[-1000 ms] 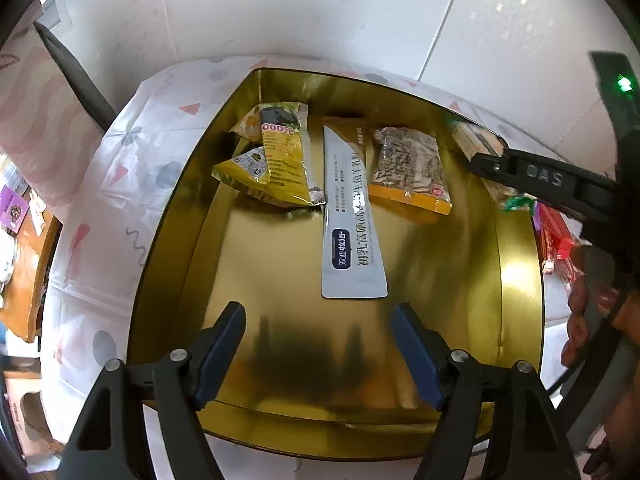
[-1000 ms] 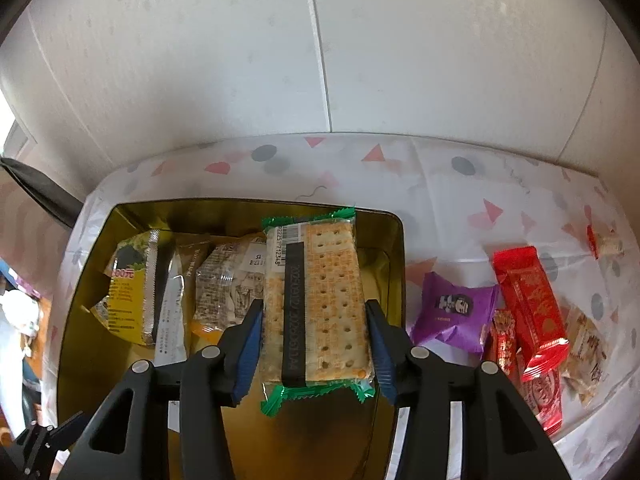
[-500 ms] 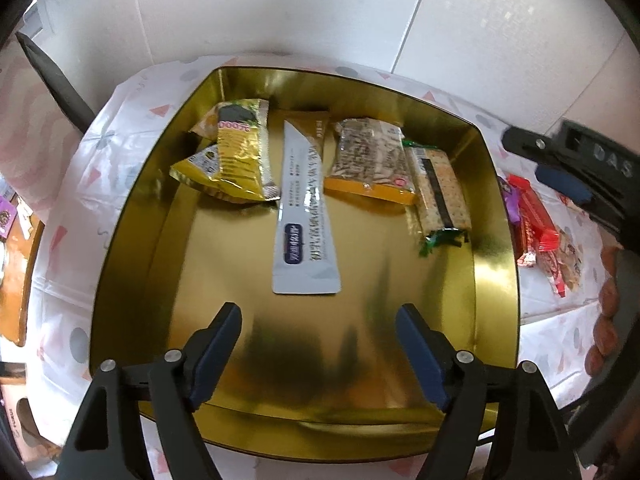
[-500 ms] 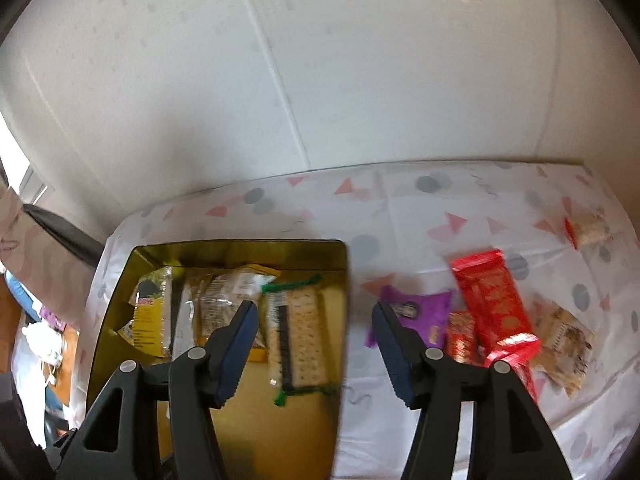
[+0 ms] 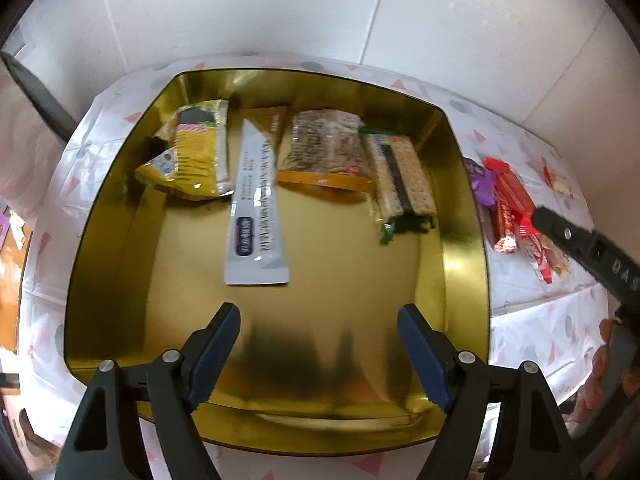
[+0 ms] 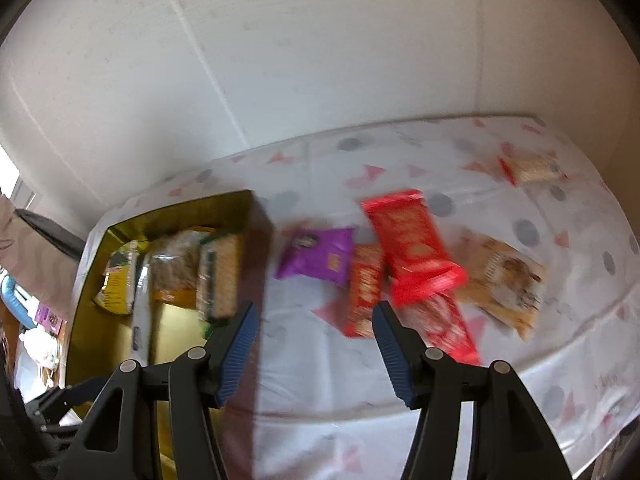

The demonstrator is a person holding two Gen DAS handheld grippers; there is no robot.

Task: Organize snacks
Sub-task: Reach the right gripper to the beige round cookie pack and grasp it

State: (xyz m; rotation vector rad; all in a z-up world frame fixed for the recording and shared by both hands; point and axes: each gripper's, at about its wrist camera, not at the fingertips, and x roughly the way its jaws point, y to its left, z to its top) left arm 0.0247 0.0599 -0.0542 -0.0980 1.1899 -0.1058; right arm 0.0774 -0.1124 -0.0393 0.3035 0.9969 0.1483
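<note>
A gold tin (image 5: 464, 240) holds a yellow packet (image 5: 196, 160), a white sachet (image 5: 256, 208), a seed packet (image 5: 324, 152) and a cracker pack (image 5: 404, 184) in a row along its far side. My left gripper (image 5: 318, 314) hangs open over the tin's bare near floor, gripping nothing. My right gripper (image 6: 316, 314) is open and empty above the tablecloth just right of the tin (image 6: 256, 240). Beyond it lie a purple packet (image 6: 316, 256), an orange-red bar (image 6: 364, 292), a red packet (image 6: 408, 240) and a beige packet (image 6: 508, 280).
The patterned tablecloth (image 6: 320, 368) covers the table up to a white wall. Another red bar (image 6: 448, 328) and a small far packet (image 6: 528, 168) lie on it. The right gripper's body (image 5: 580, 244) and a hand (image 5: 608, 356) show at the left view's right edge.
My right gripper let go of the cracker pack, which now lies in the tin, and swung right over the loose snacks. My left gripper shifted a little over the tin.
</note>
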